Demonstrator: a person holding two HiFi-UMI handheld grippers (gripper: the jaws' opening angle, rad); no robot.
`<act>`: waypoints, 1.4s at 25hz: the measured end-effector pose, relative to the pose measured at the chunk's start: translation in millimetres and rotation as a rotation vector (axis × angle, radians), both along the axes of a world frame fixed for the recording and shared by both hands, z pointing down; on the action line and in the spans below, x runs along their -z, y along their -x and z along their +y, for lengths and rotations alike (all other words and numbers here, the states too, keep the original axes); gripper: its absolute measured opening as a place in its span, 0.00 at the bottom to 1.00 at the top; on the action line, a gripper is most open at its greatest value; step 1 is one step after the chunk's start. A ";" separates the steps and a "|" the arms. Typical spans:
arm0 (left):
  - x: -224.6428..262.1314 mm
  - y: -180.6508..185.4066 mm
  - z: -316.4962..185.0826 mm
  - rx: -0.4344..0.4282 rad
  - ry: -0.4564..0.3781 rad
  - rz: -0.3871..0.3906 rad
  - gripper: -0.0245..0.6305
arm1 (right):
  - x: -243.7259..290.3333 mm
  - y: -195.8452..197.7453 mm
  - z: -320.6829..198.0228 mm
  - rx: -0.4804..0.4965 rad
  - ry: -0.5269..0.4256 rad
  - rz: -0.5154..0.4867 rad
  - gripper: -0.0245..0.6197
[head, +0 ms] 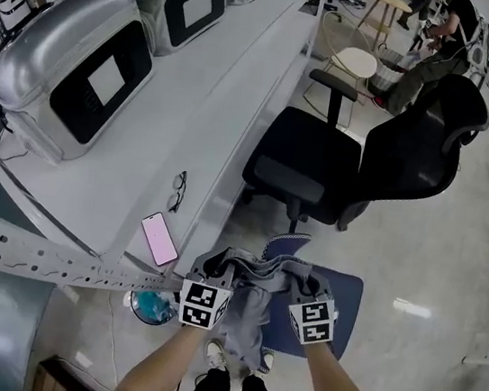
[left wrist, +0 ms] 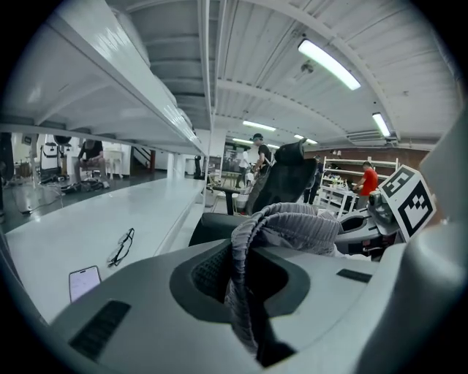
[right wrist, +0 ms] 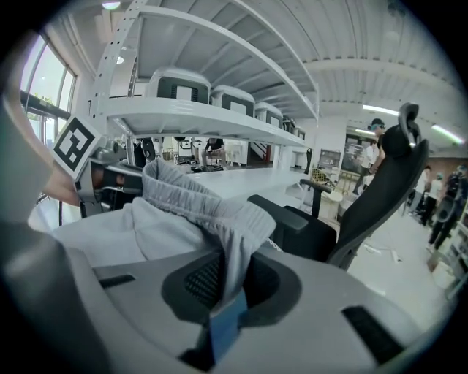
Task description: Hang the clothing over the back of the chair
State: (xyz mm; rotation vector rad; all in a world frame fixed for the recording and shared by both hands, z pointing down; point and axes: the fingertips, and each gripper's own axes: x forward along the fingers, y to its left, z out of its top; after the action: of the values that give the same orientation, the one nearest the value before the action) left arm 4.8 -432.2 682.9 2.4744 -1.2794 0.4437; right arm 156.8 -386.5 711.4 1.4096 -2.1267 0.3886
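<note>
At lower centre of the head view we log grey clothing (head: 249,314), waistband pinched by left tool (head: 215,270) and by right tool (head: 306,284); black chair (head: 308,168) above, apart.

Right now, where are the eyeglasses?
In the head view, the eyeglasses lie on the white workbench, just beyond the pink-screened phone and left of the black office chair.
</note>
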 end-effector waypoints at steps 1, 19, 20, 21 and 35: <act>-3.0 0.0 -0.4 0.000 0.002 -0.004 0.09 | -2.9 -0.7 -0.1 -0.002 0.003 -0.002 0.07; -23.1 7.2 9.8 0.005 0.033 -0.020 0.19 | -28.2 -6.6 11.5 -0.015 0.071 -0.017 0.33; -21.1 7.6 10.8 0.007 0.030 -0.018 0.19 | -26.6 -7.7 12.2 -0.020 0.068 -0.019 0.33; -19.0 7.7 12.0 0.007 0.027 -0.017 0.19 | -24.8 -8.6 13.2 -0.026 0.066 -0.022 0.33; 42.6 -14.7 58.4 0.018 -0.036 0.022 0.12 | 63.5 10.2 54.5 -0.017 -0.078 -0.127 0.17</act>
State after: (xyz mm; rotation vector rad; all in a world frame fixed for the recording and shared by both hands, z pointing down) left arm 19.5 -373.8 640.2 2.4882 -1.3115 0.3913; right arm 146.5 -332.0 647.8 1.4833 -2.2547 0.4165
